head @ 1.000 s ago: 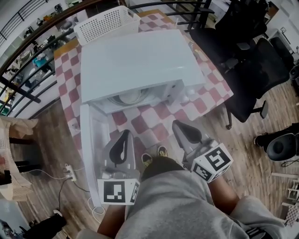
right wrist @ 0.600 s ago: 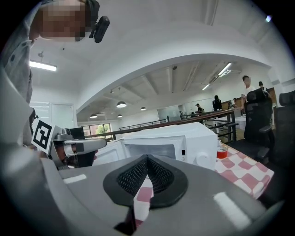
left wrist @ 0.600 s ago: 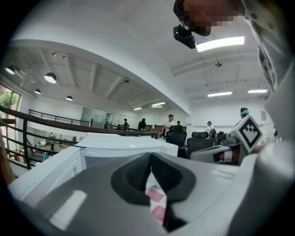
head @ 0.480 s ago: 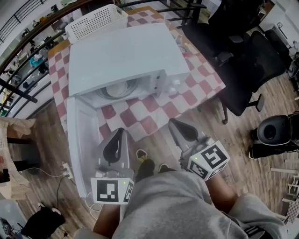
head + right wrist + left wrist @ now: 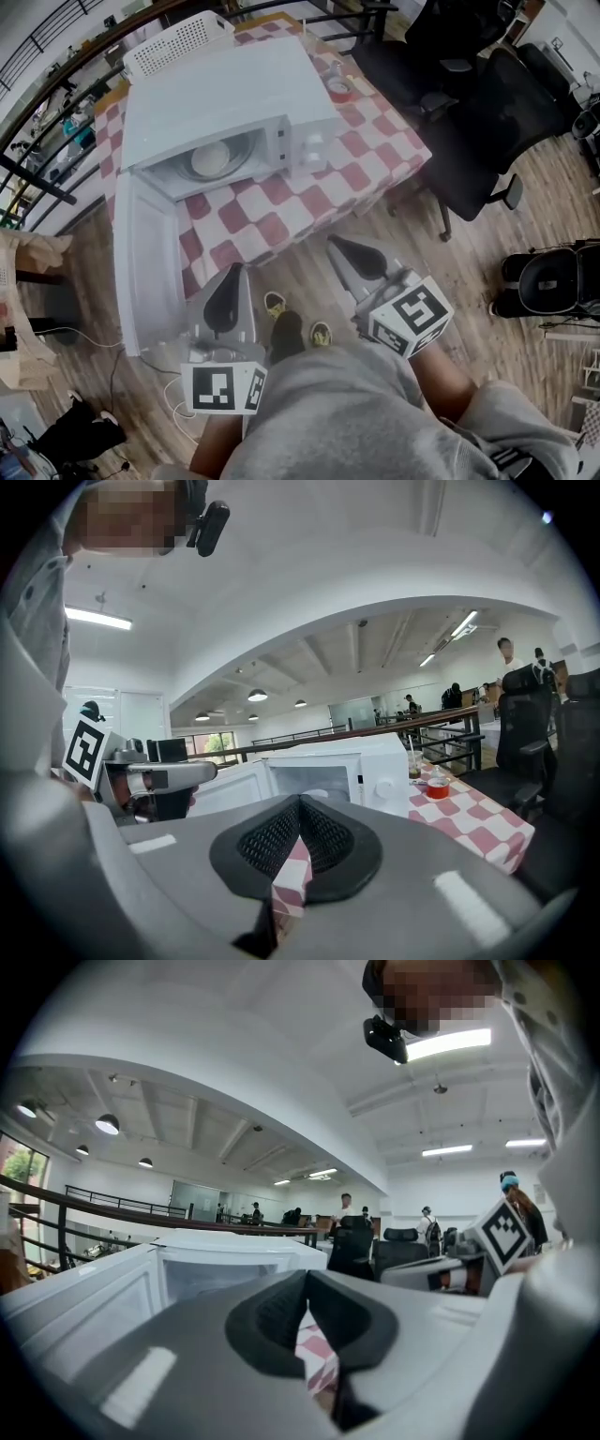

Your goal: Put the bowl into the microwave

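Bowl update: neither claw is holding it. The left claw (image 5: 306, 1279) is closed all the way, pads together with nothing between them. Same for the right claw (image 5: 300, 803), shut and empty. In the head view both hang low in front of the person, over the wooden plank floor (image 5: 412, 253) and off the near edge of the bench (image 5: 412, 155), which has a red-and-white checked cloth (image 5: 281, 211) on it.

Further out, the white boxy microwave (image 5: 225, 94) sits on that cloth with its white door (image 5: 141, 262) swung wide open towards the person. The pale round bowl (image 5: 211, 159) is inside the cavity, sitting in the middle as far as I can tell. So I'd call the task itself done, since the bowl is in. The only thing left would be shutting the door, and the task line doesn't actually ask for that.

Compared with a second ago, the bench and microwave sit higher and farther off in the head view, so the person has backed away. The claws were over the bench's near edge and the door then and are over bare floor now. The angle into the cavity is also better, so the bowl shows more plainly. Both claws look just as shut as before.
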### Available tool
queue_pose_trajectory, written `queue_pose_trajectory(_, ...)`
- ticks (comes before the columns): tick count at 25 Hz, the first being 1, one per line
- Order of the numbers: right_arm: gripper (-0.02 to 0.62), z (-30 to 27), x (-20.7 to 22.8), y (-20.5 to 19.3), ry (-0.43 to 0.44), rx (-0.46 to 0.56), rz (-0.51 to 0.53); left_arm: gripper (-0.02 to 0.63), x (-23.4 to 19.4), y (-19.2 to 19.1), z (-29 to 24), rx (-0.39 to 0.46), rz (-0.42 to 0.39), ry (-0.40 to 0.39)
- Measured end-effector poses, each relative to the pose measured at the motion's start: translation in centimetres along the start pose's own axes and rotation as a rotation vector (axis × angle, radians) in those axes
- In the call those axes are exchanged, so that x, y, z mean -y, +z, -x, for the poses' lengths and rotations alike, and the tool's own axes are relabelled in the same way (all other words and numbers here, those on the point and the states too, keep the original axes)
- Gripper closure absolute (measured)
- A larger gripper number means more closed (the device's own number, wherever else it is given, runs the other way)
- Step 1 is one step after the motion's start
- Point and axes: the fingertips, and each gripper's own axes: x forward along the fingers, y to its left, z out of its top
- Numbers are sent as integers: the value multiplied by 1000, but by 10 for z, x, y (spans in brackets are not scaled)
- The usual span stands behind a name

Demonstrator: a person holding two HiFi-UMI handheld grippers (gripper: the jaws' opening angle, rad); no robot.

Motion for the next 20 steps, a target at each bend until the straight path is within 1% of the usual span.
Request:
queue_pose_trajectory(5, 598, 31, -9, -11, 16, 3, 11, 595, 27, -9, 28, -12, 5, 14)
queue_pose_trajectory(12, 598, 59, -23, -23, 34, 14, 29, 595, 46, -18, 64, 5, 7, 42)
queue_pose_trajectory(18, 598, 78, -23, -19, 24, 36, 35, 595, 59, -16, 75, 20, -6, 40)
queue_pose_trajectory(20, 598, 82, -22, -19, 22, 36, 32, 595, 61, -16, 76, 21, 2, 43)
